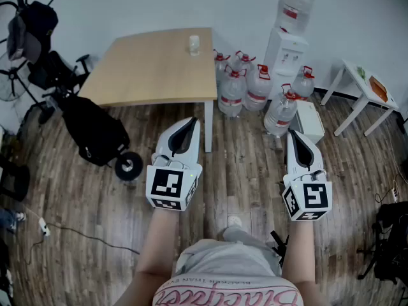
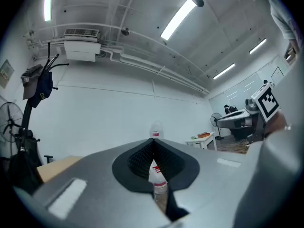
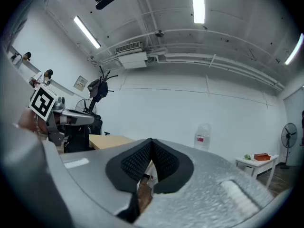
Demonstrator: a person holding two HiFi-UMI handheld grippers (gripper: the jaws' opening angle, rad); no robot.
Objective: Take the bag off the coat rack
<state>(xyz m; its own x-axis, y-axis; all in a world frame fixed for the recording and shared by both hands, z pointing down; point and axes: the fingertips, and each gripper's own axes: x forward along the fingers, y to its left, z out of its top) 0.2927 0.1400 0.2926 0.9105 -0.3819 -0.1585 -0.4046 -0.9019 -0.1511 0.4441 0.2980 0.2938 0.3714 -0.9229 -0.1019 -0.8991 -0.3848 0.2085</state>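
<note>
The coat rack (image 1: 25,18) stands in the far left corner, and a dark bag (image 1: 37,23) hangs near its top. In the left gripper view the coat rack (image 2: 28,113) rises at the left edge with the bag (image 2: 42,87) on it. The right gripper view shows the bag (image 3: 96,87) small and far off. My left gripper (image 1: 190,122) and right gripper (image 1: 296,135) are held side by side in front of me, well away from the rack. Both are shut with nothing between their jaws. The left gripper (image 2: 153,145) and right gripper (image 3: 151,146) point roughly level at the far wall.
A wooden table (image 1: 146,75) with a small cup (image 1: 194,44) stands ahead. A black wheeled cart (image 1: 95,132) sits between me and the rack. Several water bottles (image 1: 245,85), a dispenser (image 1: 287,50) and a white side table (image 1: 366,91) are to the right. A fan (image 1: 9,81) stands by the rack.
</note>
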